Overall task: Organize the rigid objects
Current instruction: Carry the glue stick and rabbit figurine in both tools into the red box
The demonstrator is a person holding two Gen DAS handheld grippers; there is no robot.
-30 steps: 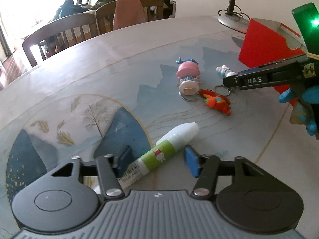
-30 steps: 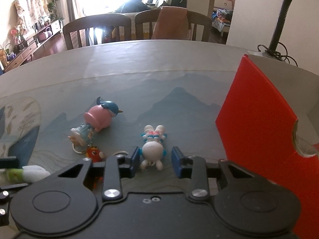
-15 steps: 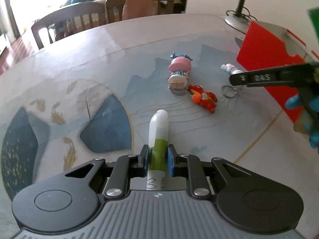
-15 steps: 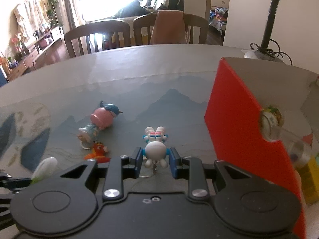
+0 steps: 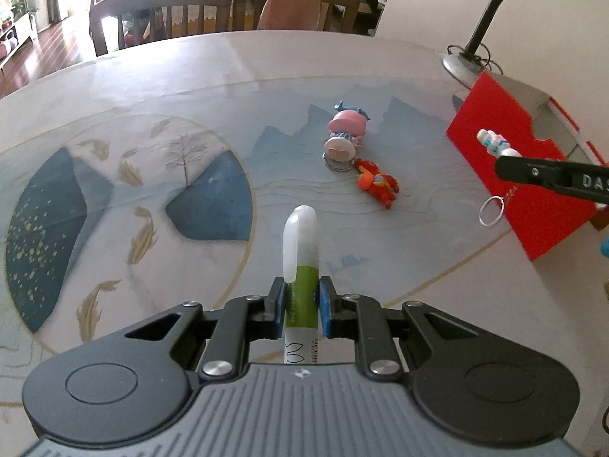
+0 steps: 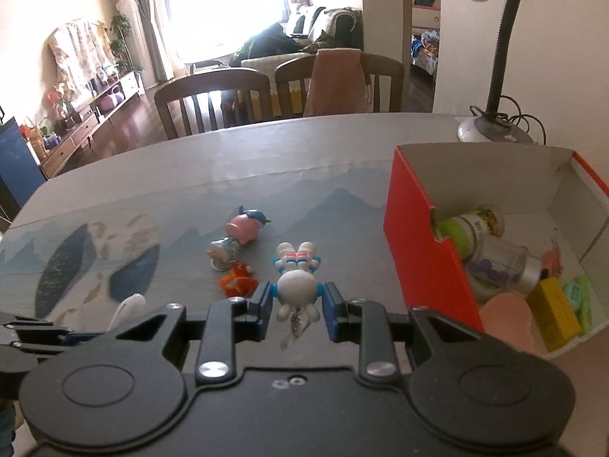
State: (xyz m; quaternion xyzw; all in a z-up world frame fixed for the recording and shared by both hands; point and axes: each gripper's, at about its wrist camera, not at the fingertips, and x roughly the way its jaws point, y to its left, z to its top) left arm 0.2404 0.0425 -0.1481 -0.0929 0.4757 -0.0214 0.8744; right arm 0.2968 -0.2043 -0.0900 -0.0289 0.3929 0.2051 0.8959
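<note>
Painted table (image 5: 190,122), chairs (image 6: 213,103) behind, left hand-held gripper (image 5: 301,306) pinching tube (image 5: 300,251), right hand-held gripper (image 6: 297,302) pinching rabbit figure (image 6: 297,282)

Blown-out window (image 6: 228,0) daylight, fisheye-bent edges, soft blur throughout.

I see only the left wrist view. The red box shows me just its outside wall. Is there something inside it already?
Observer: Yes. The right wrist view looks into the red box; a green bottle, a clear jar and a yellow block lie in it.
Operator: How is the white rabbit keychain held?
Observer: The right gripper clamps the white rabbit keychain at its round head, feet pointing away.
Operator: Is it above the box?
Observer: Not yet; it hangs left of the red wall, over the table.
</note>
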